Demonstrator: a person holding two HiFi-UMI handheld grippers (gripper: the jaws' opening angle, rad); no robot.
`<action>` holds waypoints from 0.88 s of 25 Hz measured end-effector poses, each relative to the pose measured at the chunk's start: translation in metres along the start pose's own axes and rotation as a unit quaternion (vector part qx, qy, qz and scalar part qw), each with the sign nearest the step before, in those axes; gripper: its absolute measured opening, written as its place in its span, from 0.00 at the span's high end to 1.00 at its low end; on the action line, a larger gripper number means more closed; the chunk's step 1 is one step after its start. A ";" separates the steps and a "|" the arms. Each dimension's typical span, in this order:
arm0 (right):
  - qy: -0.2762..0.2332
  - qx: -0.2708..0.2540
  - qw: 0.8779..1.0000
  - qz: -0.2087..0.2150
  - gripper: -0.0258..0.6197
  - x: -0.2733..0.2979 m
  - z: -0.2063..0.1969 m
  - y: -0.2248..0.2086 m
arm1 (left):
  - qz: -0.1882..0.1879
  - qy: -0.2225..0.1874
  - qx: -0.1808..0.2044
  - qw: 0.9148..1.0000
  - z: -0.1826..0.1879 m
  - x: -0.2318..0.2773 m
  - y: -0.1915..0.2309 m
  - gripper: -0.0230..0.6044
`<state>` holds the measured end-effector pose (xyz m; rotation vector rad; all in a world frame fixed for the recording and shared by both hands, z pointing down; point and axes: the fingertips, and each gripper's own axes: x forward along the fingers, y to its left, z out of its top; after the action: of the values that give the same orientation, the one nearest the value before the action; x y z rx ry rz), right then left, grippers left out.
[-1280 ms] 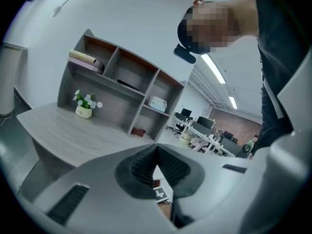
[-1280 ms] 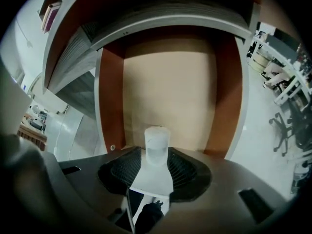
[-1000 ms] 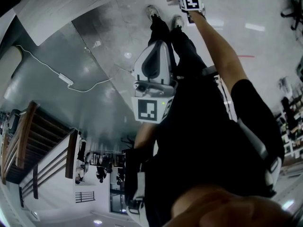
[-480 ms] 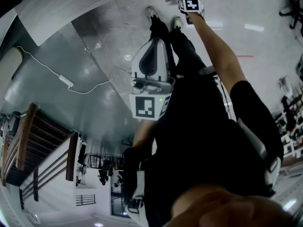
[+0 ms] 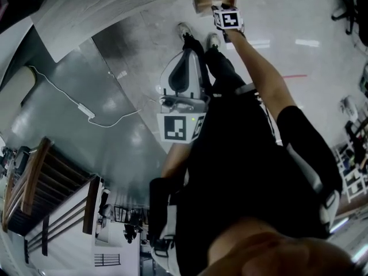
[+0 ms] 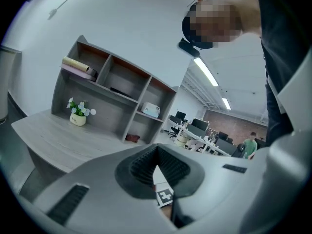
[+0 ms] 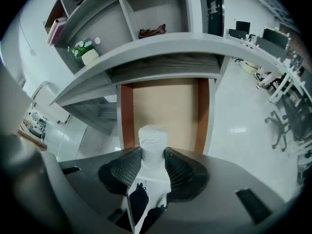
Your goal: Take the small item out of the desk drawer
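The small item [image 7: 153,141] is a white figure, pinched between the ribbed pads of my right gripper [image 7: 153,156], which is shut on it. Just beyond it the desk drawer [image 7: 165,106] stands pulled out, with a tan floor and brown side walls, under the grey desk top [image 7: 161,45]. In the head view the right gripper [image 5: 228,17] sits at the drawer's [image 5: 208,2] front edge, arm stretched out. My left gripper [image 5: 187,59] hangs in front of the person's body, away from the drawer. In its own view the left gripper [image 6: 157,164] has its tips together, nothing held.
A shelf unit on the desk holds a flower pot [image 7: 88,55] and a dark pouch [image 7: 151,32]. A white cable [image 5: 92,114] trails over the glossy floor at the left. The person's shoes [image 5: 185,30] stand near the drawer. Office chairs [image 7: 285,130] stand at the right.
The right gripper, with the white item in it, has drawn back a little from the drawer toward the person. The left gripper has hardly moved. The head view has shifted slightly.
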<state>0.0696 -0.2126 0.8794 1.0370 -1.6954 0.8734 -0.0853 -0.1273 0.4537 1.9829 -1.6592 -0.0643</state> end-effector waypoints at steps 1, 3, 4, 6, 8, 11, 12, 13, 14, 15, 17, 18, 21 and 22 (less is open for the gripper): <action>-0.003 0.001 1.000 0.001 0.73 -0.006 0.000 0.000 | -0.003 -0.002 0.002 1.000 0.002 -0.002 -0.002 0.98; -0.008 0.002 1.000 0.002 0.73 -0.017 0.002 0.001 | -0.009 -0.006 0.008 1.000 0.006 -0.005 -0.006 0.98; -0.013 0.003 1.000 0.003 0.73 -0.022 0.003 0.001 | -0.012 -0.006 0.012 1.000 0.006 -0.006 -0.007 0.98; -0.022 0.006 1.000 0.005 0.73 -0.033 0.007 0.003 | -0.020 -0.007 0.024 0.999 0.008 -0.010 -0.009 0.98; -0.033 0.010 0.999 0.010 0.73 -0.048 0.011 0.004 | -0.026 -0.008 0.035 0.999 0.010 -0.015 -0.013 0.98; -0.047 0.012 0.999 0.016 0.73 -0.071 0.014 0.007 | -0.030 -0.012 0.039 0.999 0.013 -0.020 -0.018 0.98; -0.052 0.010 0.998 0.017 0.73 -0.079 0.017 0.008 | -0.031 -0.013 0.039 0.999 0.015 -0.021 -0.020 0.98; -0.058 0.007 0.998 0.019 0.73 -0.087 0.020 0.009 | -0.034 -0.014 0.041 0.999 0.017 -0.021 -0.021 0.98; -0.065 0.005 0.998 0.020 0.73 -0.096 0.024 0.011 | -0.037 -0.015 0.044 0.998 0.020 -0.022 -0.021 0.98; -0.072 0.003 0.997 0.022 0.73 -0.104 0.028 0.014 | -0.040 -0.016 0.048 0.998 0.023 -0.022 -0.022 0.98; -0.088 0.000 0.996 0.028 0.73 -0.122 0.035 0.019 | -0.046 -0.020 0.052 0.997 0.030 -0.021 -0.024 0.98; -0.098 0.000 0.995 0.032 0.73 -0.132 0.040 0.021 | -0.048 -0.023 0.053 0.997 0.034 -0.021 -0.024 0.98; -0.129 0.007 0.991 0.046 0.73 -0.164 0.055 0.029 | -0.056 -0.030 0.061 0.996 0.045 -0.021 -0.026 0.98; -0.138 0.010 0.989 0.051 0.73 -0.175 0.059 0.033 | -0.059 -0.030 0.064 0.996 0.048 -0.021 -0.025 0.98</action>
<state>0.0556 -0.2085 0.6927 1.1348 -1.9889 0.8422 -0.0855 -0.1236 0.3955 2.1943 -1.6171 -0.0636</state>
